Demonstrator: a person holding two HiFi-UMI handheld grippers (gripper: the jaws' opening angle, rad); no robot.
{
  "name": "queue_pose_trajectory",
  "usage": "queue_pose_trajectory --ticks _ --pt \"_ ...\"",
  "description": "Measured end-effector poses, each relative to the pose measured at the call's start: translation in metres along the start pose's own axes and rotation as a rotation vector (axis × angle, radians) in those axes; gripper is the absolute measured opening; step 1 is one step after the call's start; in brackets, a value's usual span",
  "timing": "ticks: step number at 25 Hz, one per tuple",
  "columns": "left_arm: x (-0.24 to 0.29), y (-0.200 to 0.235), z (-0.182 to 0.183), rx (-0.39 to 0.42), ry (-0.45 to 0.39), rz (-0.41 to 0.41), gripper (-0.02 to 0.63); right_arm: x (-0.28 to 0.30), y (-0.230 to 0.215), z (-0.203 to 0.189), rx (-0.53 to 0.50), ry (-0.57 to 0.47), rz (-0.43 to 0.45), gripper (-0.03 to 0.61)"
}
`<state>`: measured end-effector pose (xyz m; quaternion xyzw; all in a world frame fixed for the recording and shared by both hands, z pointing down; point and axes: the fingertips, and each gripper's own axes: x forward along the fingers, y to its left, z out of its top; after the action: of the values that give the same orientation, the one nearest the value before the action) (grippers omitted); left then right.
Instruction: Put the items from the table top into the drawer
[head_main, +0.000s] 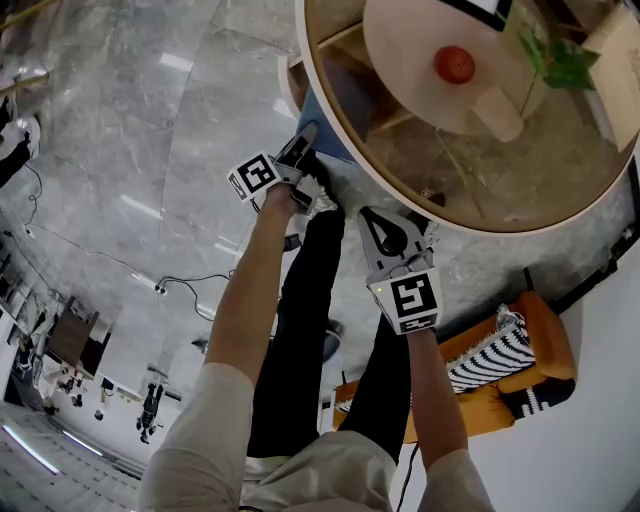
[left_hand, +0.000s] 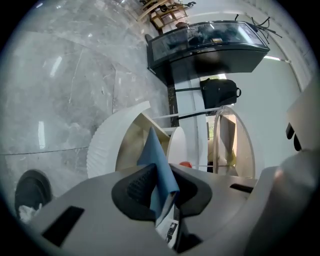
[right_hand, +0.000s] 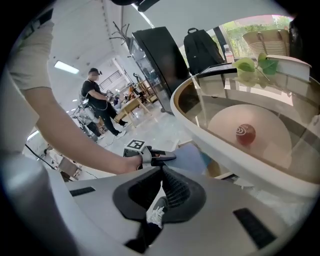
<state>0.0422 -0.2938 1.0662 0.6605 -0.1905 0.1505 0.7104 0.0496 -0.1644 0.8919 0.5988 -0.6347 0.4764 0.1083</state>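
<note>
The left gripper (left_hand: 159, 185) is clamped on 1 blue sheet (left_hand: 154, 155), pinching its near end so that most of it sticks out past the jaws. The right gripper (right_hand: 161, 187) has its jaws pressed together at the tips with nothing between them.

The sheet's free end points at the side of the round table (head_main: 420, 205), just below the white rim. A wooden compartment (left_hand: 131, 145) opens there, and I take it to be the drawer.

The sheet looks thin, light and bendable. I judge an edge grip like this one enough to carry it, though the free end may flex or catch on the drawer's lip, so it should go in edge first.

Count: 2 grippers, 1 blue sheet, 1 red ball (head_main: 455, 64) on a pale disc, 1 leafy sprig (head_main: 560, 60).
</note>
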Motion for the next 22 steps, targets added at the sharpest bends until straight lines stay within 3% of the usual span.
queue_pose_trajectory --ticks 5,12,14,18,22 --pt "0.001 -0.017 0.015 -0.128 -0.179 -0.114 0.057 -0.008 -0.009 -0.009 0.014 -0.002 -0.001 0.035" --pt "0.023 -0.019 -0.002 -0.209 -0.274 -0.150 0.057 -0.012 -0.021 -0.023 0.035 -0.006 -0.018 0.035" --pt "0.029 -0.010 -0.010 -0.214 -0.290 -0.112 0.057 -0.012 -0.022 -0.027 0.034 -0.008 -0.018 0.035" --pt "0.040 0.014 -0.026 -0.189 -0.284 0.046 0.062 -0.014 -0.025 -0.035 0.033 -0.006 -0.023 0.035" --pt "0.045 0.027 -0.032 -0.171 -0.210 0.145 0.077 -0.017 -0.026 -0.038 0.031 -0.015 -0.023 0.035"
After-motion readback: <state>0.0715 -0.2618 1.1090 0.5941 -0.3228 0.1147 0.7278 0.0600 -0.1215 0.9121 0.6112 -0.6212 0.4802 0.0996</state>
